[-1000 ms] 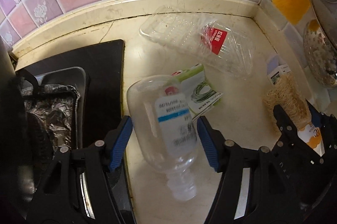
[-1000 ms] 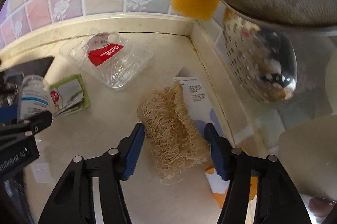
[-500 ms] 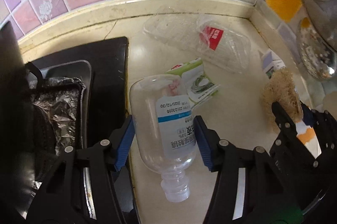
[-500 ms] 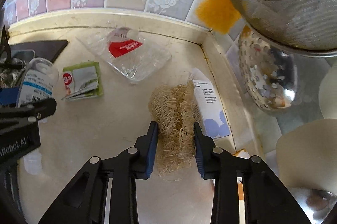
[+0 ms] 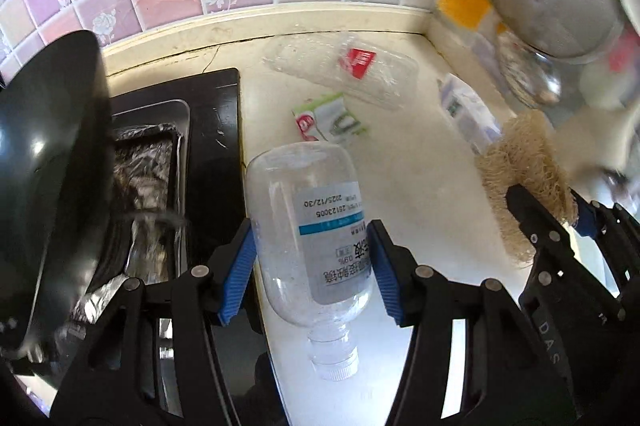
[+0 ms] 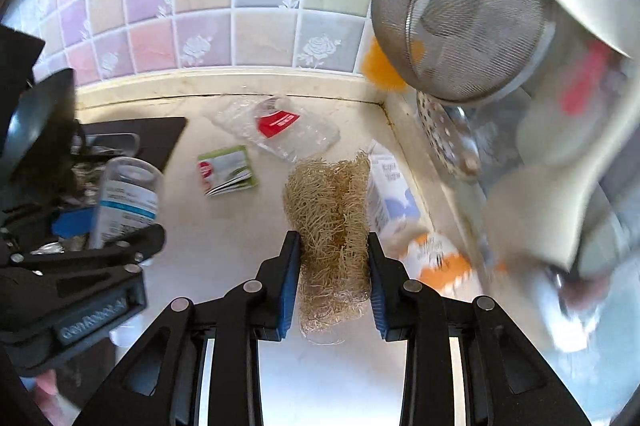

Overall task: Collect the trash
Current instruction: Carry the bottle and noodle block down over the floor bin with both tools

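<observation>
We hold the clear bottle (image 5: 310, 222) across its body, neck down, in the left gripper (image 5: 312, 266), and the squeezed loofah scrubber (image 6: 330, 222) in the right gripper (image 6: 332, 278), both raised off the counter (image 6: 224, 238) for carrying; wrappers remain toward its back corner.

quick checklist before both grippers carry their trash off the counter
1. Left gripper clamped on the clear bottle: ok.
2. Right gripper clamped on the loofah scrubber: ok.
3. Bottle cap on: ok, neck points toward the camera.
4. Trash left on the counter: not ok, clear tray, green packet and carton remain.
5. Hanging strainer clear of the right gripper: ok.
6. Bin location: cannot tell.
</observation>
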A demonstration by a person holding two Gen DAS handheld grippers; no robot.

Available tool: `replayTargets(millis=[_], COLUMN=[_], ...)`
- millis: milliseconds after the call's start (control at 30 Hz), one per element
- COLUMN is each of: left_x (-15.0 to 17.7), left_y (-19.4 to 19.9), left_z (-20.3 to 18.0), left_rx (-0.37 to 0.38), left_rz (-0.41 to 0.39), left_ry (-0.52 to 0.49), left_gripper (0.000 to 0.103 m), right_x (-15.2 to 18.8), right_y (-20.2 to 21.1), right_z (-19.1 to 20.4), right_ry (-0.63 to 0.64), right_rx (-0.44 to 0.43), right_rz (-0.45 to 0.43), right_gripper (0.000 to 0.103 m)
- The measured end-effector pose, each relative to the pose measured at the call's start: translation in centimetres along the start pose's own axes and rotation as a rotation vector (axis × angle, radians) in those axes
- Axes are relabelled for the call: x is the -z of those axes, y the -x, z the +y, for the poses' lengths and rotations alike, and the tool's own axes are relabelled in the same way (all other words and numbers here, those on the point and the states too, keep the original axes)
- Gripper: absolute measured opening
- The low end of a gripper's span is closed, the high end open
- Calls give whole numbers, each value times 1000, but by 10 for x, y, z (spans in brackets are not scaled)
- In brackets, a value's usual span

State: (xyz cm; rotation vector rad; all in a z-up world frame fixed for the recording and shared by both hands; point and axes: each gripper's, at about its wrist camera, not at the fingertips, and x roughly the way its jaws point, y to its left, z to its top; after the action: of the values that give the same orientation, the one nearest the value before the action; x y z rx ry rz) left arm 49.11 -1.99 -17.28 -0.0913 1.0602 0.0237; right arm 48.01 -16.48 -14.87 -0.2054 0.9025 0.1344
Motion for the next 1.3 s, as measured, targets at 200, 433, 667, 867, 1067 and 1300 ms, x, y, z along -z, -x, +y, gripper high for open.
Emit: replayTargets(millis=[200,433,667,867,1067,1300], left_x=[44,92,131,175,224,285], left_y=[49,107,157,194,216,216], left_z=[-3,5,21,35,45,53], left_rx=[27,109,159,212,245,278], left_rz=[-27,-42,-55,-48,-51,9], left_ry=[-48,-75,-138,-232,-317,-367], left_gripper=[52,52,52,52,52,52], right_x=[35,80,129,175,229,291], right_y=[64,138,205,248,277,295], right_z=[-6,-3,10,32,63,93], right_ry=[-48,-88,-174,-262,-336,-376], right_rx=[-57,-114,-123,-95,-75,-67], right_rz=[-13,-23,-26,-5,14,82], right_gripper=[30,30,30,30,30,30])
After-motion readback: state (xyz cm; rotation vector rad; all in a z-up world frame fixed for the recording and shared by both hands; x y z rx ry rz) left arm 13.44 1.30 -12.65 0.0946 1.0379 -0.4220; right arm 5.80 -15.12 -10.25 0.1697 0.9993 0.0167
